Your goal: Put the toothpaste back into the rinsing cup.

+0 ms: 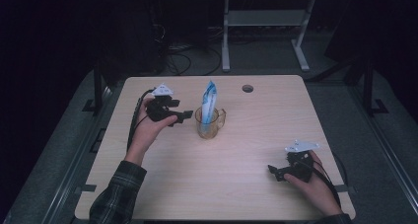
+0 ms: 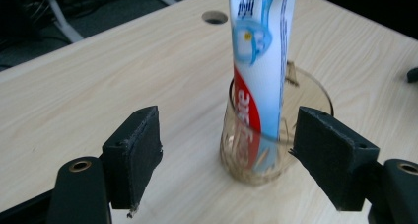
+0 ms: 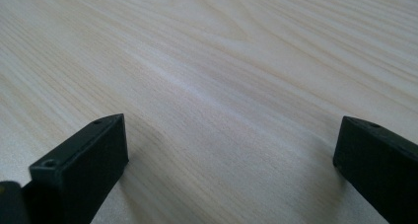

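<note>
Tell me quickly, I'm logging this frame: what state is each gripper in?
Left gripper: open, holding nothing, beside the glass mug with the toothpaste tube.
Right gripper: open, holding nothing, over the bare table.

A pale wood-grain desk (image 1: 256,150) with rounded corners has a round cable hole (image 1: 247,88) near its far edge. It stands on a grey floor (image 1: 335,105) in a dark, dimly lit room. Beyond the far edge, the white legs of another table (image 1: 226,41) rise beside loose black cables (image 1: 180,61).
</note>
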Demonstrator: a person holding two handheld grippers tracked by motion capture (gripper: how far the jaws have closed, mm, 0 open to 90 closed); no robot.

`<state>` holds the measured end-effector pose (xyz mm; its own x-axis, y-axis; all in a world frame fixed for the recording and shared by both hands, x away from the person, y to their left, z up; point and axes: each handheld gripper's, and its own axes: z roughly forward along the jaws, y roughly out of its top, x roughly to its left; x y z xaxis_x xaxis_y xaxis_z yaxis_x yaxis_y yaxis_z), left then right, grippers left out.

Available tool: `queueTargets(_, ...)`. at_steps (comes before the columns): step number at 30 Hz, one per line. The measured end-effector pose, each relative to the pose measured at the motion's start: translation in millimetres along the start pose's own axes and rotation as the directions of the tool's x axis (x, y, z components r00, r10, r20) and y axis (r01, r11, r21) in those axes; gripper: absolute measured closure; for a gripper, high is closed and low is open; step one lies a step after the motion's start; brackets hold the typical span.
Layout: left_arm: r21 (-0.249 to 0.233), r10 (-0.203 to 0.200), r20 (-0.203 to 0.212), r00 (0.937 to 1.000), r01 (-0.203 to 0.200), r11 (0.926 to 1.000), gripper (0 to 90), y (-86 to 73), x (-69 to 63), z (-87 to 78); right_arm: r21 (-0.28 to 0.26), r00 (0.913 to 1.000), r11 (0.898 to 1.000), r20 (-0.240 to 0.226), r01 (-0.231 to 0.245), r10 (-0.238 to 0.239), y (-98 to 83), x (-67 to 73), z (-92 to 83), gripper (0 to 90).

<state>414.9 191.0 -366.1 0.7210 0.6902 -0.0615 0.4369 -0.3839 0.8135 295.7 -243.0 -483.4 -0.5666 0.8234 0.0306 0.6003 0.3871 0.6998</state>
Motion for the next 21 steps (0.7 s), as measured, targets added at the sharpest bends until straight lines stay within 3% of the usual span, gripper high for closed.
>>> queueTargets(9, 0.048, 0.01, -0.024, 0.9997, -0.009, 0.9988, 25.0, -24.0, -5.7, -21.3, 0.001, 1.0, 1.0, -0.001, 0.002, -0.002, 0.5, -0.4, 0.4, 0.0)
queueTargets(21, 0.061, 0.021, -0.061, 0.9979, -0.017, 0.998, 24.5, -60.8, -14.2, -45.7, 0.0, 1.0, 1.0, -0.001, 0.004, -0.004, 0.5, -0.5, 0.5, 0.0)
